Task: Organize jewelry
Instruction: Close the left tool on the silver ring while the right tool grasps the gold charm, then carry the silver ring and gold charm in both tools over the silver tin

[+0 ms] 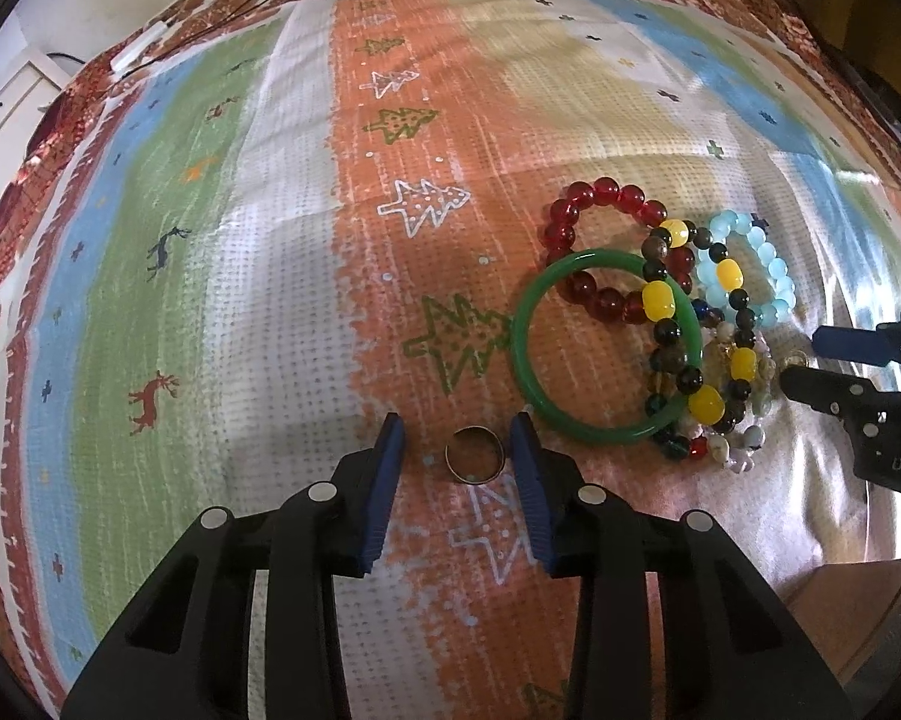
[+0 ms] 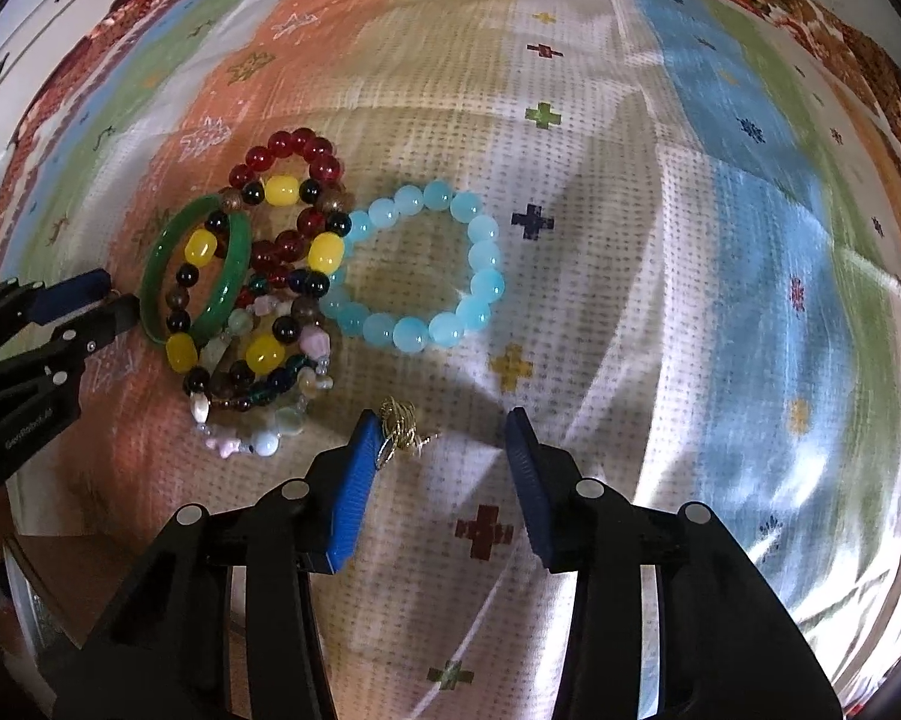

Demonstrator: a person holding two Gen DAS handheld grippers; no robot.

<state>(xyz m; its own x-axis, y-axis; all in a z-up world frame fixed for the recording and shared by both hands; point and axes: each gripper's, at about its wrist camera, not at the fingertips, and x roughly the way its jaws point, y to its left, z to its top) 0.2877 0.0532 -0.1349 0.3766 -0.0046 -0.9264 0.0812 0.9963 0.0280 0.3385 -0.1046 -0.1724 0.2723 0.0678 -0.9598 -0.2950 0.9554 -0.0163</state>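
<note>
My left gripper (image 1: 457, 438) is open, with a small metal ring (image 1: 474, 454) lying on the cloth between its blue pads, touching neither. To its right is a pile of bracelets: a green bangle (image 1: 606, 348), a red bead bracelet (image 1: 606, 240), a yellow-and-dark bead bracelet (image 1: 690, 330) and a light-blue bead bracelet (image 1: 750, 264). My right gripper (image 2: 438, 438) is open; a small gold wire ornament (image 2: 399, 423) lies against its left pad. The pile shows ahead-left there: the bangle (image 2: 195, 267), the light-blue bracelet (image 2: 426, 264) and a pale stone bracelet (image 2: 258, 414).
A patterned cloth (image 1: 270, 300) with trees, deer and crosses covers the table. A brown wooden object (image 1: 858, 612) shows at the lower right of the left wrist view. Each gripper shows in the other's view: the right (image 1: 810, 357), the left (image 2: 114, 294).
</note>
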